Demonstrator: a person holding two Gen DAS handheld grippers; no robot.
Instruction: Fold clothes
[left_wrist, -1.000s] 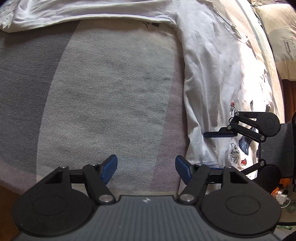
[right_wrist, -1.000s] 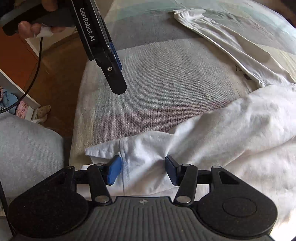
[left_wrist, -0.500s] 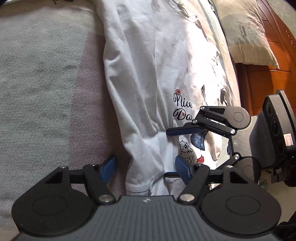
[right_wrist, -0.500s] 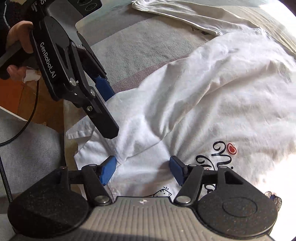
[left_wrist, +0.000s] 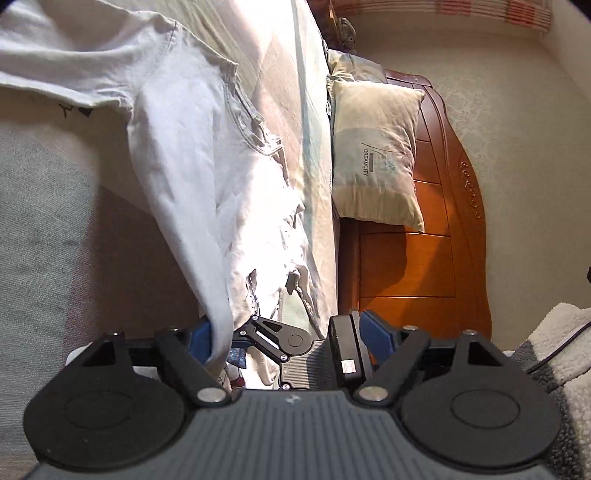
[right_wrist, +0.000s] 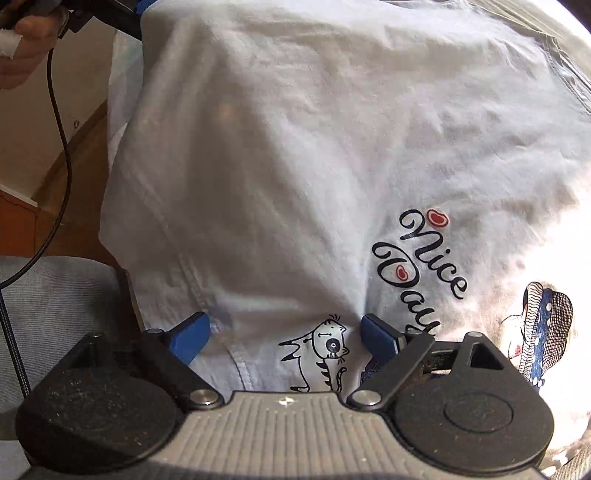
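Note:
A white T-shirt (right_wrist: 295, 147) with a "Nice Day" print and a cat drawing lies rumpled on the bed. My right gripper (right_wrist: 286, 336) points steeply down at it. Its jaws are opening, the blue pads (right_wrist: 192, 336) wide apart above the cloth and pressing nothing. In the left wrist view the T-shirt (left_wrist: 192, 166) runs down as a long fold to my left gripper (left_wrist: 286, 335). Those jaws are opening too. The fold's edge rests against the left pad (left_wrist: 199, 338) and is not pinched. The right gripper's black linkage (left_wrist: 291, 339) shows between the left fingers.
A beige pillow (left_wrist: 373, 155) leans on the orange wooden headboard (left_wrist: 436, 240). The grey striped bedspread (left_wrist: 44, 221) spreads to the left, with another white garment (left_wrist: 74, 48) at its far end. A hand (right_wrist: 22, 33), a black cable (right_wrist: 59, 122) and grey fabric (right_wrist: 55, 314) are at the left.
Both pairs of jaws have widened. The left gripper swung from the bedspread onto the shirt and tipped up toward the headboard. The right gripper slid from the shirt's hem onto the print.

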